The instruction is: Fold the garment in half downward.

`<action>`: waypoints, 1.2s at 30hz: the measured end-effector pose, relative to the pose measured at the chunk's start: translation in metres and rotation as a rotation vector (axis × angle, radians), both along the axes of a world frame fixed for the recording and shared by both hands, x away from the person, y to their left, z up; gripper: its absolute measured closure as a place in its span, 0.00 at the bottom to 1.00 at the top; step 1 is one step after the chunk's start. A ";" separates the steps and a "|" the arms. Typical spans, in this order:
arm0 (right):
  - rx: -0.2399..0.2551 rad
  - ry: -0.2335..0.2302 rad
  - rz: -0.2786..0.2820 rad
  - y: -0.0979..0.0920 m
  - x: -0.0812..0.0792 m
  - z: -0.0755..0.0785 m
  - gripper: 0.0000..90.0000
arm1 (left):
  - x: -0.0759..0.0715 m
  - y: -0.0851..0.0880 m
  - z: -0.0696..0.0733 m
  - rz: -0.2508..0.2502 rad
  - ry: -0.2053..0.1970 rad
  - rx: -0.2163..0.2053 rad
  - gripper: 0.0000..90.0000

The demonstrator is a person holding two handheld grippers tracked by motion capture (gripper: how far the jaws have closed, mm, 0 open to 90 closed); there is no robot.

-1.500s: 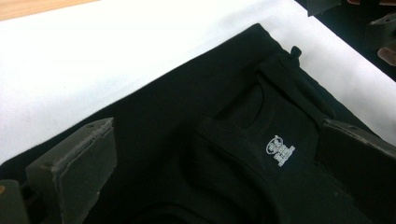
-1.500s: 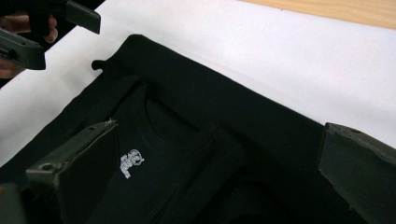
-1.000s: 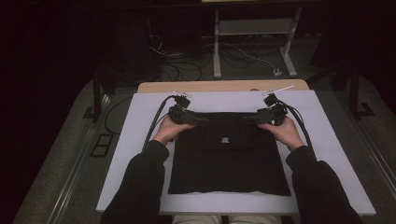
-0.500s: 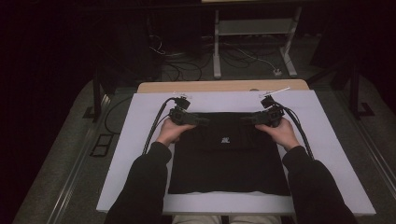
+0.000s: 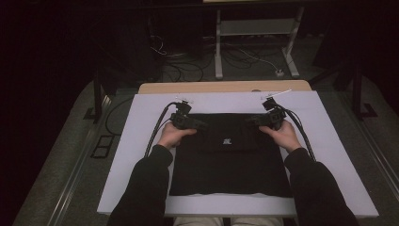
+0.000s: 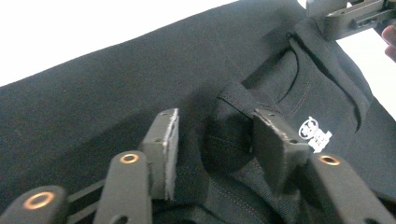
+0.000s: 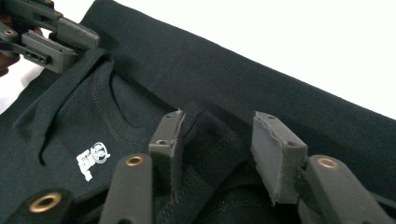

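A black folded T-shirt (image 5: 226,174) lies flat on the white table cover (image 5: 136,155), collar at the far side, with a small white logo (image 5: 227,141) below it. My left gripper (image 5: 200,124) sits at the shirt's far left shoulder and my right gripper (image 5: 251,121) at the far right one. In the left gripper view, the left gripper (image 6: 215,121) has been closing around a raised ridge of shirt fabric (image 6: 231,105), with a gap still at one pad. In the right gripper view, the right gripper (image 7: 219,121) has been closing likewise around a ridge (image 7: 205,126).
A wooden table edge (image 5: 211,87) shows beyond the white cover. Behind it on the floor stand a white metal frame (image 5: 254,28) and loose cables (image 5: 183,70). Dark stand legs flank the table left (image 5: 98,94) and right (image 5: 357,89). Each gripper's cable (image 5: 157,129) trails over the cover.
Both grippers have stayed at the shirt's far corners. Their tips have settled slightly inward onto the fabric beside the collar.
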State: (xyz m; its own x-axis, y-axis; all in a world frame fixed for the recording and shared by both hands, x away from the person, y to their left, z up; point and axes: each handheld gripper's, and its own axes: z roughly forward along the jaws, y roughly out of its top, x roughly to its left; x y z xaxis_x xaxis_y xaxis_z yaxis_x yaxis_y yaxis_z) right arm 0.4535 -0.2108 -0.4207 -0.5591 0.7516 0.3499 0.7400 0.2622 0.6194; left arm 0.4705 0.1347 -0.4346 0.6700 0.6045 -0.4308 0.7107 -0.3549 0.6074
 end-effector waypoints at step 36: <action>0.006 -0.064 0.024 -0.003 -0.013 0.010 0.93 | -0.013 -0.005 0.024 -0.070 -0.077 -0.012 0.89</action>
State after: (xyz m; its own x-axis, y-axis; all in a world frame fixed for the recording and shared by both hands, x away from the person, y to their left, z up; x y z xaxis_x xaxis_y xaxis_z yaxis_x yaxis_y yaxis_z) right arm 0.4405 -0.2142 -0.4110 -0.5986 0.7356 0.3172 0.6921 0.2755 0.6672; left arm 0.4575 0.1300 -0.4108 0.7419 0.5502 -0.3832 0.6354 -0.3947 0.6636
